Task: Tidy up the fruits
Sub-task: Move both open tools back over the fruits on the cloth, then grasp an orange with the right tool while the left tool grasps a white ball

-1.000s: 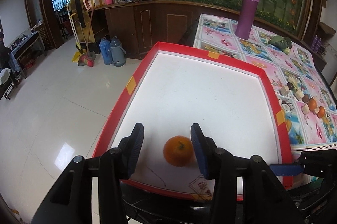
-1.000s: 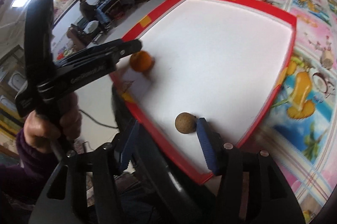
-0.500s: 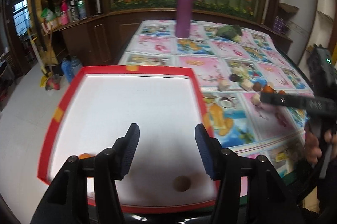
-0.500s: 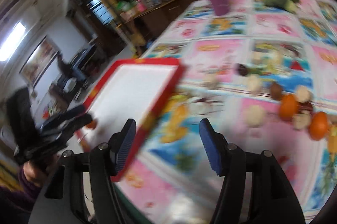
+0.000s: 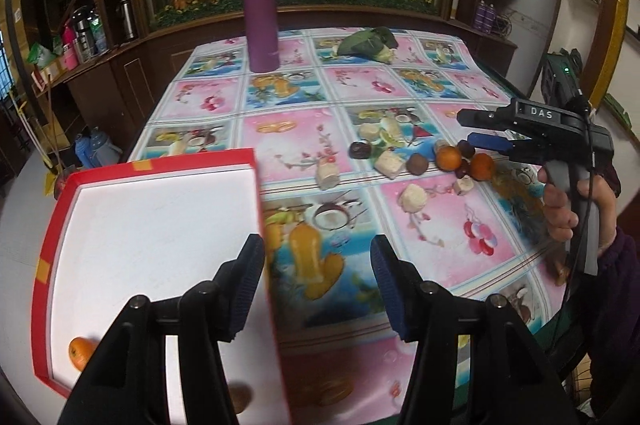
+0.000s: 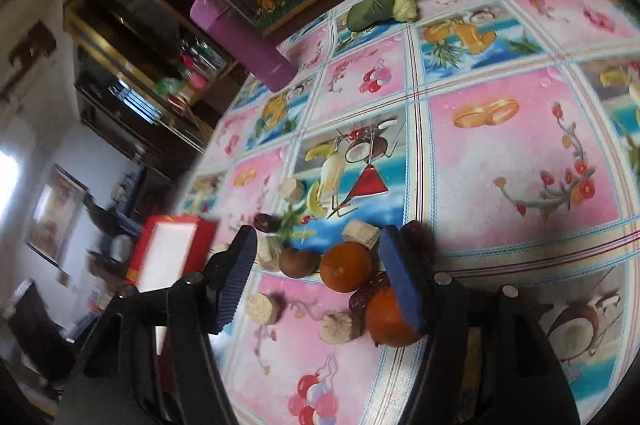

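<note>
At the left edge of the table sits a shallow red-rimmed tray with a white floor (image 5: pixel 60 225), three yellow tape tabs on the rim that shows. Two fruits lie in its near end: one orange tangerine (image 5: pixel 80 352) in the near-left corner and one round brown fruit (image 5: pixel 240 398), half hidden behind the left gripper (image 5: pixel 316 289). That gripper hangs over the tray's right rim and the flowered plastic tablecloth (image 5: pixel 280 141), its blue-padded jaws having just been opening, now parted with nothing between them.

Further back stands one tall purple flask (image 5: pixel 261 17), and to its right one leafy green vegetable (image 5: pixel 370 43) lies alone near the far edge.

The loose pile is right of centre. I count two orange tangerines there (image 6: pixel 346 267) (image 6: pixel 390 317), touching or nearly so; one round brown fruit (image 6: pixel 298 262) just left of them; about three dark reddish dates, one (image 6: pixel 266 224) off to the left, the others tucked around the tangerines; and roughly six pale, stubby cut chunks (image 6: pixel 262 308) scattered round the group.

The right gripper (image 6: pixel 318 277), held in a hand (image 5: pixel 568 201) with a dark sleeve, hovers just over the pile. Its jaws have just been opening too and stand apart, gripping nothing; one blue pad (image 6: pixel 402 285) hides part of the nearer tangerine.
</note>
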